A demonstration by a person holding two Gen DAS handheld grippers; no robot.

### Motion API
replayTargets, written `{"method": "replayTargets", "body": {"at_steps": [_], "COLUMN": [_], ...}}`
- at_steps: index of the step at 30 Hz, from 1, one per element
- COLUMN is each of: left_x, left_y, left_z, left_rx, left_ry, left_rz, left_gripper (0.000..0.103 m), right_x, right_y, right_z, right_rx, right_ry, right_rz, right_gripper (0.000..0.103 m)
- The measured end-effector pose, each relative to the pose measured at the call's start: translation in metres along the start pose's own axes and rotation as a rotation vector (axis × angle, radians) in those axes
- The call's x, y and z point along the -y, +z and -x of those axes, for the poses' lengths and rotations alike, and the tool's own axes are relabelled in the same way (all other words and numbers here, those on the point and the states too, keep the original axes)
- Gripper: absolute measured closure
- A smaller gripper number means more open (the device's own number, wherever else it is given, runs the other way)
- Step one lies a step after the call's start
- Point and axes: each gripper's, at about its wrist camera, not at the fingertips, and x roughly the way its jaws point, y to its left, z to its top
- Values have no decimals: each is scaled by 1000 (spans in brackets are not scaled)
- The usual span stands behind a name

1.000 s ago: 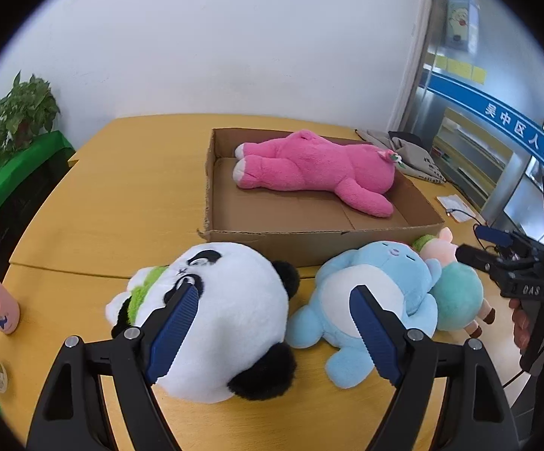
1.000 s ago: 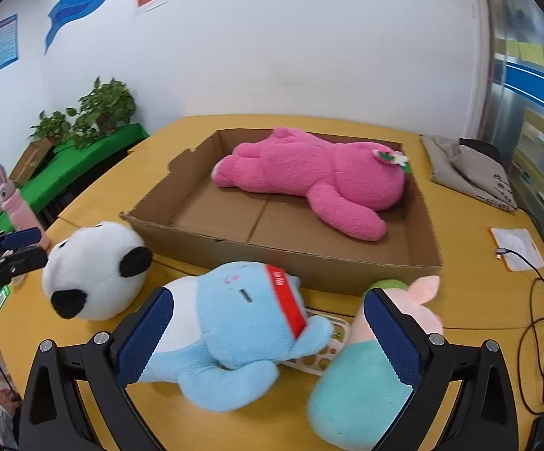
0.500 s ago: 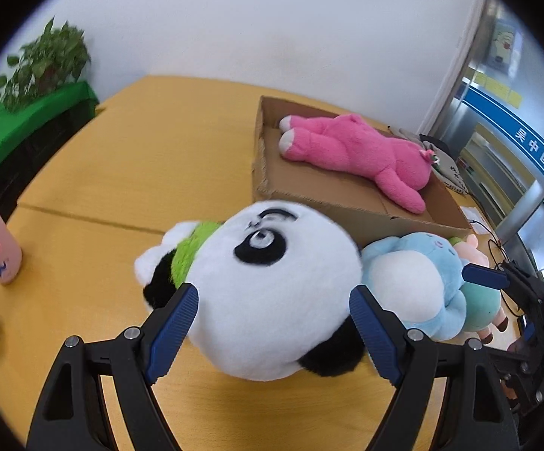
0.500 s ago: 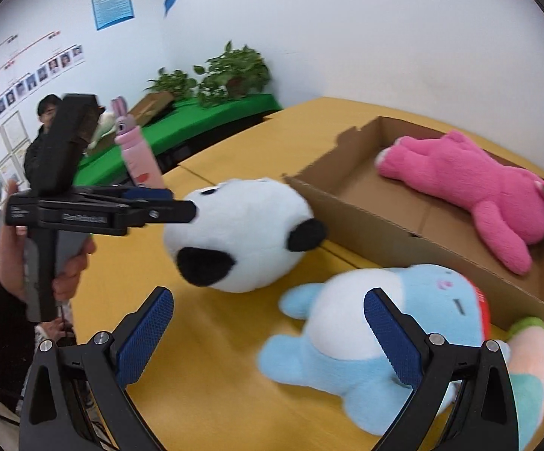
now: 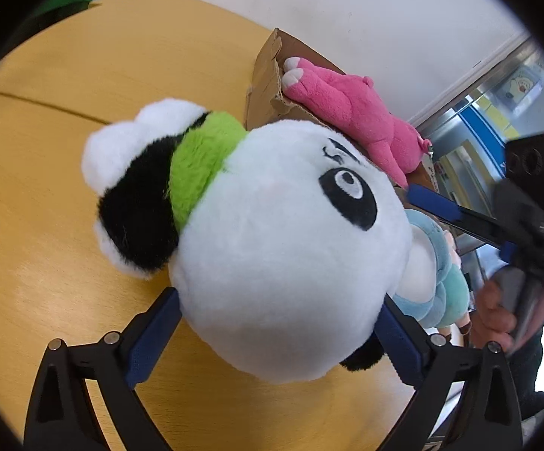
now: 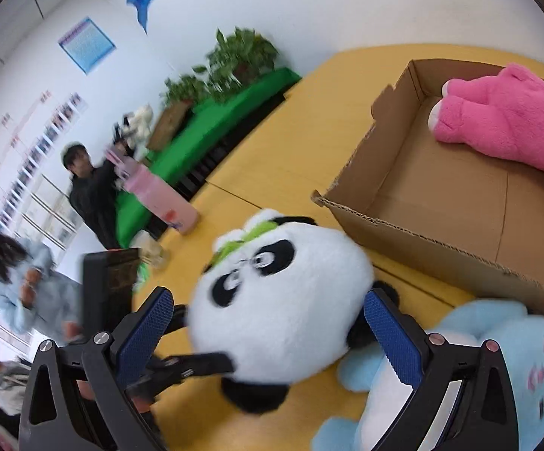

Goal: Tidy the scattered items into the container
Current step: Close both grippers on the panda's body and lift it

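A round panda plush (image 5: pixel 272 255) with a green scarf lies on the yellow table (image 5: pixel 65 188) in front of the cardboard box (image 5: pixel 264 75). My left gripper (image 5: pixel 275 338) reaches around its head with the jaws opening. The blue pads stand at the head's two sides, and no squeeze shows. My right gripper (image 6: pixel 268 334) is open and points at the same panda (image 6: pixel 279 300) from the other side. One of its fingers (image 5: pixel 437 208) shows past the panda's cheek. A pink plush (image 6: pixel 505 124) lies in the box (image 6: pixel 358 173). A blue plush (image 6: pixel 497 357) lies beside the panda.
A teal and pink plush (image 5: pixel 456 289) lies behind the blue plush (image 5: pixel 441 300). A pink bottle (image 6: pixel 159 199) and a cup (image 6: pixel 151 251) stand at the table's left edge. People stand left of the table, near a green-covered bench (image 6: pixel 215 124) with plants.
My left gripper has dropped closer, rolled, and widened its jaws around the panda's head. My right gripper has swung left from the blue plush toward the panda.
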Motion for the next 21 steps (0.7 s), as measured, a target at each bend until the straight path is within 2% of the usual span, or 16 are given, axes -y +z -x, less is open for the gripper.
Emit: {"method": "replayTargets", "body": {"at_steps": [3, 5, 7, 9, 14, 20, 21], "left_x": [-9, -16, -23, -26, -21, -16, -14], "left_y": [-3, -6, -7, -8, -10, -17, -18], "left_z": [0, -1, -3, -6, -14, -11, -10], "left_rx": [2, 4, 6, 4, -8, 0, 1], "left_ry": [-50, -84, -118, -142, -139, -133, -127], "left_rz": [45, 85, 117, 129, 102, 90, 81], "left_gripper": [4, 4, 4, 4, 5, 22, 24], "right_x": [9, 23, 30, 28, 25, 32, 30], "right_y": [6, 6, 10, 14, 12, 5, 3], "right_z": [-35, -53, -59, -64, -76, -75, -74], "right_rx": [-62, -96, -86, -89, -103, -86, -77], "right_ry": [-29, 22, 41, 42, 22, 47, 49], "right_rz": [-29, -115, -173, -180, -148, -152, -147], "right_gripper": [0, 0, 0, 0, 0, 1, 4]}}
